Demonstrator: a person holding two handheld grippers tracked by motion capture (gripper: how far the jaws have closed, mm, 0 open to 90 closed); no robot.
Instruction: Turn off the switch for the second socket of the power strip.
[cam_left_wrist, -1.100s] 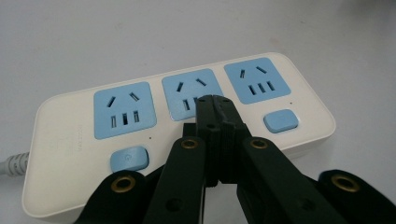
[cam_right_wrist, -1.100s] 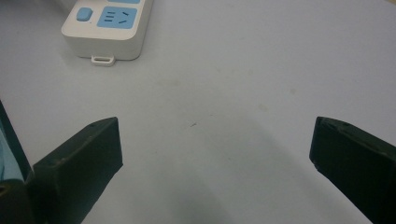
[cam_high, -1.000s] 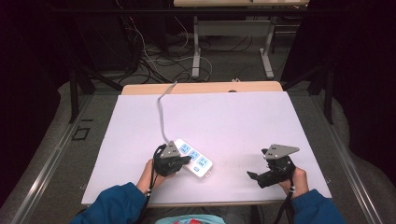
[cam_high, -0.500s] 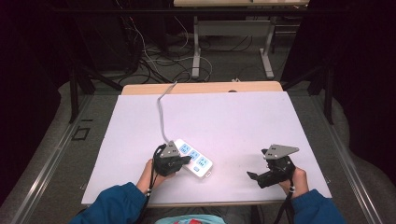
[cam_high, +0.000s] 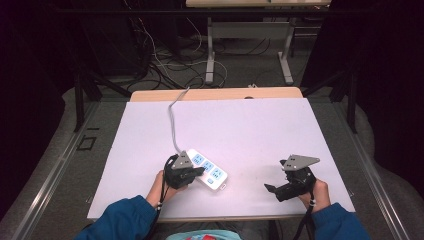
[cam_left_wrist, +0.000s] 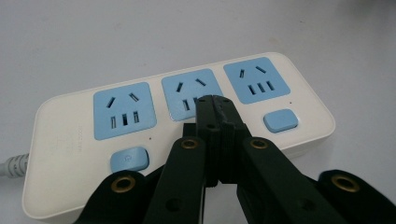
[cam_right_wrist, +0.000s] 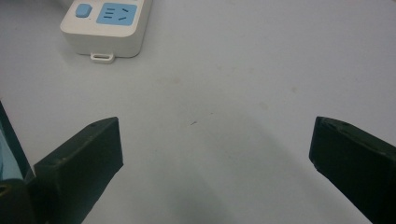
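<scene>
Rigid, light, smooth white plastic power strip (cam_left_wrist: 187, 126) with blue sockets at centre frame, best pinched across narrow sides; left gripper (cam_left_wrist: 215, 100) fingers clenched empty above it, right gripper (cam_right_wrist: 212, 154) fingers released.

High view looks forward and down across the whole table (cam_high: 260, 130); 2 gripper views sit close above it, both sharing the power strip (cam_left_wrist: 187, 116) near its front edge.

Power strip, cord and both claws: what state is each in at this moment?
Power strip: flat on the table, all three sockets empty.
Cord: attached, trailing off the far edge.
Left claw: shut, tips over the middle socket.
Right claw: open, nothing between its jaws.
</scene>
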